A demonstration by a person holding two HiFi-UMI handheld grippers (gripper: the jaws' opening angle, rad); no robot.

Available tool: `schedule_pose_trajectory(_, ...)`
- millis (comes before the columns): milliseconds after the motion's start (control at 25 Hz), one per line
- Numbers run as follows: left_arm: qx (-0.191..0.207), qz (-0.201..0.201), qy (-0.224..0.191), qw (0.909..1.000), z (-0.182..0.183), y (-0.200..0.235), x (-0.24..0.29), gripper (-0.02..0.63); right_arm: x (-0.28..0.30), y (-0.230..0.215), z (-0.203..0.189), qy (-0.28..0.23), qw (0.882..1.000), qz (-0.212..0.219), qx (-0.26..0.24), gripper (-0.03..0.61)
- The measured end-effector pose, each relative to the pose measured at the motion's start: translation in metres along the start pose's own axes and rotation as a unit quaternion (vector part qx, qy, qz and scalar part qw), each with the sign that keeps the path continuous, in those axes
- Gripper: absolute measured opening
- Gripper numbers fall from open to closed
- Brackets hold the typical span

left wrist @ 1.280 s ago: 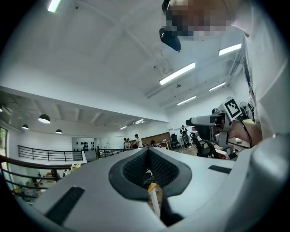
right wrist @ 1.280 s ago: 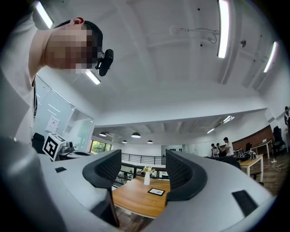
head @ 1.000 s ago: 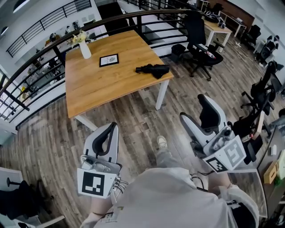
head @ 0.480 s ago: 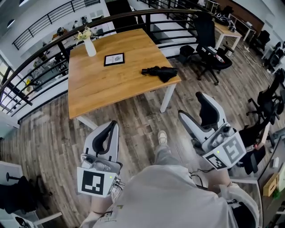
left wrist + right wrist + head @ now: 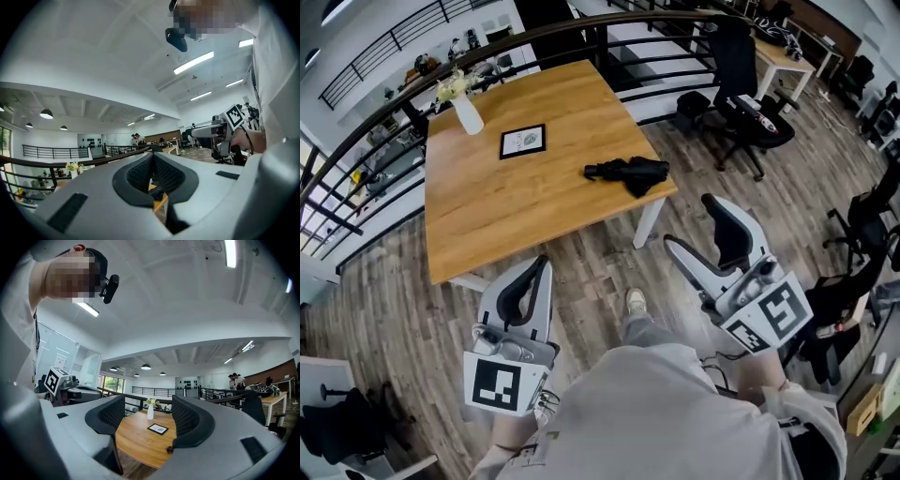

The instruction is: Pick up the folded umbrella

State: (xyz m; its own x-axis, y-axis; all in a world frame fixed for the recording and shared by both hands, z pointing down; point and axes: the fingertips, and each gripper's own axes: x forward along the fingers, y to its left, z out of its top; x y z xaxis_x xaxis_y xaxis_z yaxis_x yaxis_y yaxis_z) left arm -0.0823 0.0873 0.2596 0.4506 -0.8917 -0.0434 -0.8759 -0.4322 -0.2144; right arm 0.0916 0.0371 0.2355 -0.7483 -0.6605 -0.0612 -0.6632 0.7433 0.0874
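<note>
**Umbrella lies out of reach**

The left gripper (image 5: 530, 277), jaws pressed together and empty, hangs short of the tabletop (image 5: 502, 211). The folded umbrella (image 5: 628, 172) lies by the tabletop's right edge. The right gripper (image 5: 698, 230), spread wide and empty, looks better placed: carry it over the tabletop and straddle the bundle crosswise.

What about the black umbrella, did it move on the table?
No. The umbrella lies by the same table corner, right of the picture frame, as before; only the camera shifted.
</note>
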Motion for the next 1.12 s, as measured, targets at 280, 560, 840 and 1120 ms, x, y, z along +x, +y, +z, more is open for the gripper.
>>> schedule_pose_trajectory(280, -0.013, -0.019, 0.041, 0.9989, -0.014, 0.014, 0.141, 0.017, 0.06, -0.122, -0.026, 0.03, 0.999, 0.008, 0.011, 0.322)
schedule_pose_trajectory(560, -0.007, -0.022, 0.091, 0.9956, -0.038, 0.033, 0.253, 0.017, 0.125, -0.224, -0.064, 0.062, 0.997, 0.041, 0.025, 0.333)
schedule_pose_trajectory(840, 0.001, -0.002, 0.112, 0.9937, -0.075, 0.067, 0.315, 0.017, 0.175, -0.275, -0.108, 0.076, 0.993, 0.079, 0.046, 0.342)
schedule_pose_trajectory(1120, -0.023, -0.009, 0.125, 0.9919, -0.083, 0.079, 0.345, 0.017, 0.197, -0.295, -0.135, 0.111, 0.988, 0.099, 0.046, 0.347)
